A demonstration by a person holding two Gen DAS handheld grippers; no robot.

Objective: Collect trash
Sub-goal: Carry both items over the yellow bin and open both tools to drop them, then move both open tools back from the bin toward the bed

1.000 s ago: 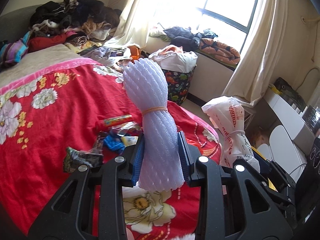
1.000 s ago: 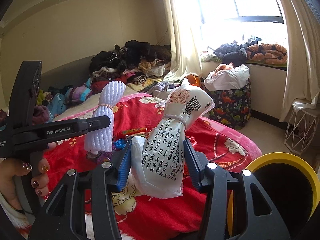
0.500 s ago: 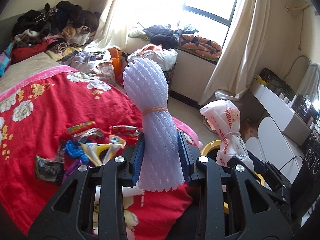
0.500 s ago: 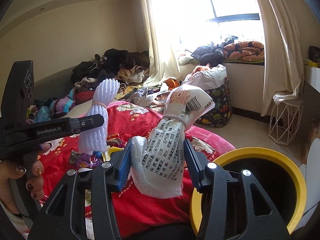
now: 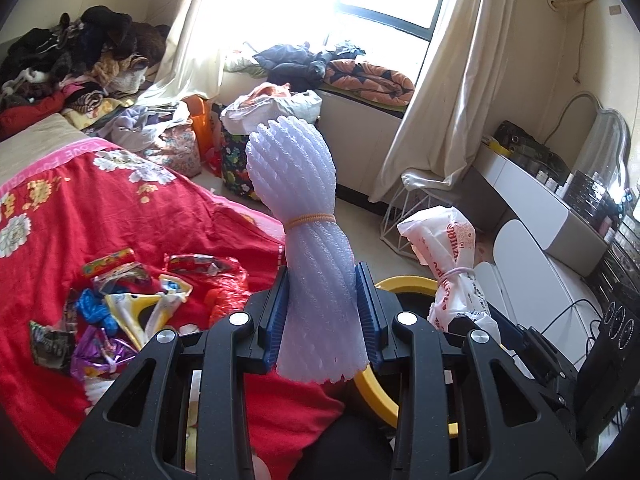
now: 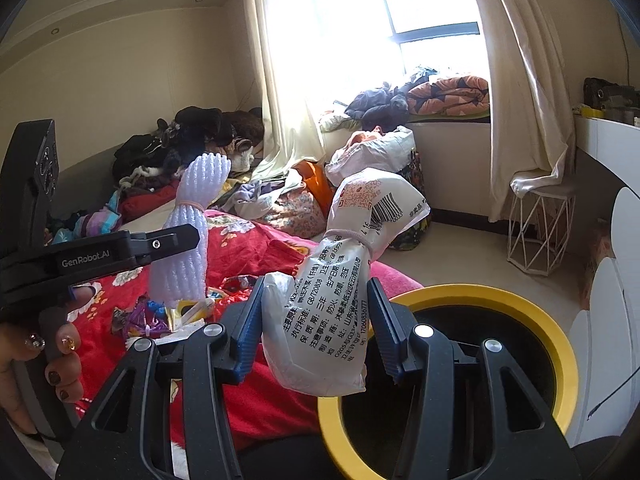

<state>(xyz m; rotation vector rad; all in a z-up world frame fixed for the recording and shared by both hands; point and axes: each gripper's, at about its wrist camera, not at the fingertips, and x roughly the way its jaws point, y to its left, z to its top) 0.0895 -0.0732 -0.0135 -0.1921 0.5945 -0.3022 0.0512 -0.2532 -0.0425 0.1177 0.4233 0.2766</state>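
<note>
Jaws clamped: my left gripper holds foam netting, right gripper a bag, both poised for the bin.

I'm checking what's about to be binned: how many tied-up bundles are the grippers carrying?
2. The white foam-net bundle sits in the left gripper's jaws; the printed plastic bag bundle sits in the right gripper's jaws.

The bed wears a red quilt with white and yellow flowers. A heap of wrappers lies on the quilt near its edge: blue, purple, yellow and red scraps, touching one another. Clothes are piled at the bed's far end, and the bin stands on the floor just beside the bed.
</note>
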